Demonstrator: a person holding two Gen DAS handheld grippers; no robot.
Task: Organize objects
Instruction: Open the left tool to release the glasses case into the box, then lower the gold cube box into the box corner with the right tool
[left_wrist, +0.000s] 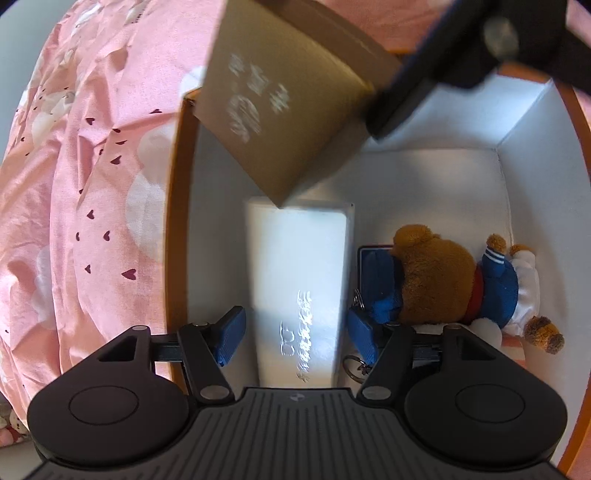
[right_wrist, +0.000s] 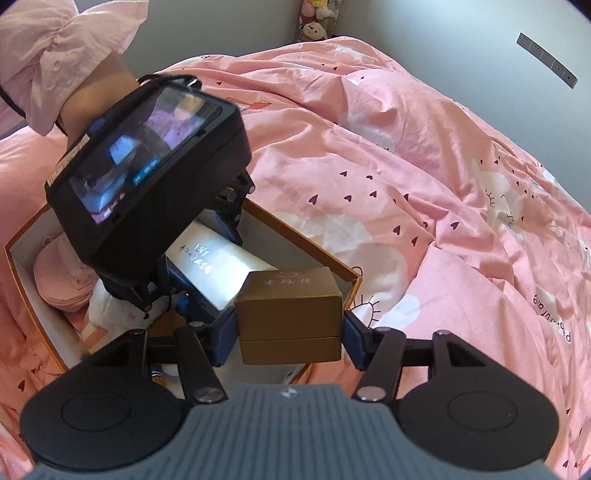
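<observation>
1. I carry the gold box (right_wrist: 289, 314) clenched in my right gripper (right_wrist: 289, 325), its blue fingers (right_wrist: 225, 334) pressed against both side walls. The box hangs above the near corner of the storage box (right_wrist: 303, 243), not yet inside it.
2. Seen from the left wrist, the gold box (left_wrist: 291, 110) is tilted, one corner pointing down over the far end of the white box (left_wrist: 299, 288).
3. My left gripper (left_wrist: 295, 332) straddles the white box, which lies on the floor of the storage box (left_wrist: 177, 221). There is a visible gap on each side, so I judge this gripper released, or only loosely around it.
4. Just beside the white box lies a teddy bear (left_wrist: 443, 284), partly on a dark blue case (left_wrist: 373, 262). A pink cap (right_wrist: 62, 280) sits at the other end.
5. To do this step well, I should level the gold box first, then lower it into the bare floor beyond the white box, keeping clear of the left gripper and the orange rim.
6. All of this rests on a bed with a pink quilt (right_wrist: 424, 177).
</observation>
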